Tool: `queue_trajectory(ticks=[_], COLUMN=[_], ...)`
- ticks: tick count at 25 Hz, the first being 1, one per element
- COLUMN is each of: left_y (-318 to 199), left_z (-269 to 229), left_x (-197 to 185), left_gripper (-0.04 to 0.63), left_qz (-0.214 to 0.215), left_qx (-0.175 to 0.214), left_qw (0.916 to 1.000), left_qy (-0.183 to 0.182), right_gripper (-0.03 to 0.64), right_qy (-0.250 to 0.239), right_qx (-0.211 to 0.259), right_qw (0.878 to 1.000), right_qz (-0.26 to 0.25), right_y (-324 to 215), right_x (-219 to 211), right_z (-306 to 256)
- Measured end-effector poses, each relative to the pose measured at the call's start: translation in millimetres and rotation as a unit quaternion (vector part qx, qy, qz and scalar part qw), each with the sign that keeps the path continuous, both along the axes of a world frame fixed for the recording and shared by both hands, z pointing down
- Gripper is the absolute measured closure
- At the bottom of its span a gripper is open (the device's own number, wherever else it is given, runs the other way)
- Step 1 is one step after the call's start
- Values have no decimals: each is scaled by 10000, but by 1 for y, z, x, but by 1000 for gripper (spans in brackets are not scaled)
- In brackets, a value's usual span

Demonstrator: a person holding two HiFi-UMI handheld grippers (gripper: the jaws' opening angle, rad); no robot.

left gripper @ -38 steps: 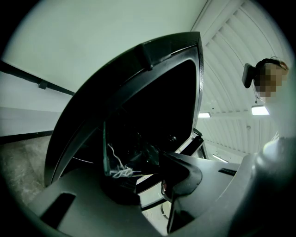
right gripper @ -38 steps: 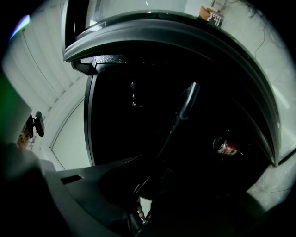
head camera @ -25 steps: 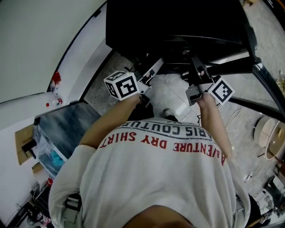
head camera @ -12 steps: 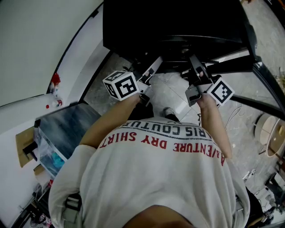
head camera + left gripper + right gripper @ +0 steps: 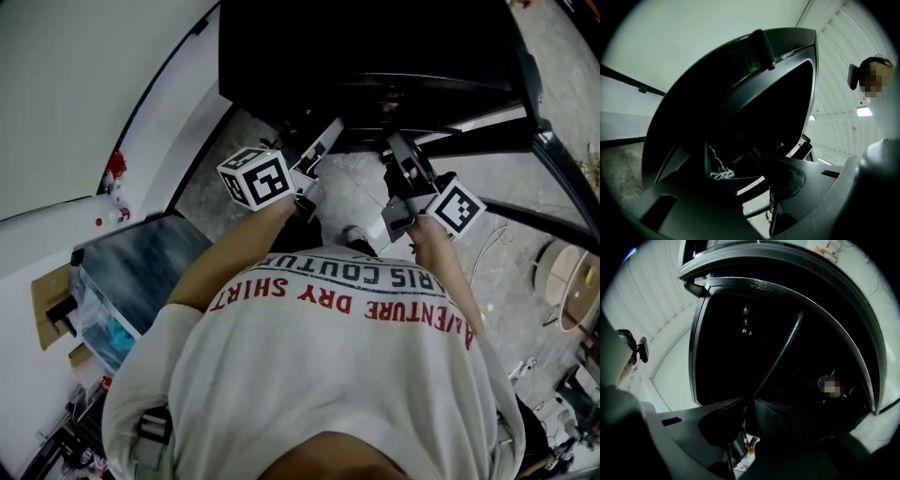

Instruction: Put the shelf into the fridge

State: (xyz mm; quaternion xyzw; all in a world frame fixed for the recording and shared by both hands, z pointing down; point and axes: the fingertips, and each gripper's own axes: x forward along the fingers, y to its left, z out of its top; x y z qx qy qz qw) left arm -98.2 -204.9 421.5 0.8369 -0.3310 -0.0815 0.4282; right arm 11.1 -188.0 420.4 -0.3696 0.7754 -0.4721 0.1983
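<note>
Left tongs (image 5: 328,133): closed to a narrow slit on the near edge of the thin dark flat shelf (image 5: 362,142). Pale stone floor (image 5: 352,192) shows just below them. The shelf spans between both tongs, its far side ahead of them in the mouth of the open black fridge (image 5: 375,47). Right tongs (image 5: 393,142): pinched narrow on the same edge. From there I see the shelf run off ahead as a thin dark line.
</note>
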Motion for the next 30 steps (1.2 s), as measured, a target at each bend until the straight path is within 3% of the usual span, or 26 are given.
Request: queue_trajectory(ticks=[12, 21, 30], left_y=[0, 16, 27], left_z=[0, 9, 10], left_x=[0, -4, -8], left_gripper=[451, 448, 449], left_qz=[44, 147, 129], left_qx=[16, 25, 4], left_qw=[10000, 9993, 9989], left_qy=[-26, -351, -451], right_gripper=[557, 558, 558], right_qy=[108, 101, 192], right_qx=[42, 84, 225], right_qw=[9999, 9999, 9996], right_qz=[-11, -6, -26], right_y=[-4, -15, -35], right_x=[-4, -3, -6], right_z=[0, 0, -2])
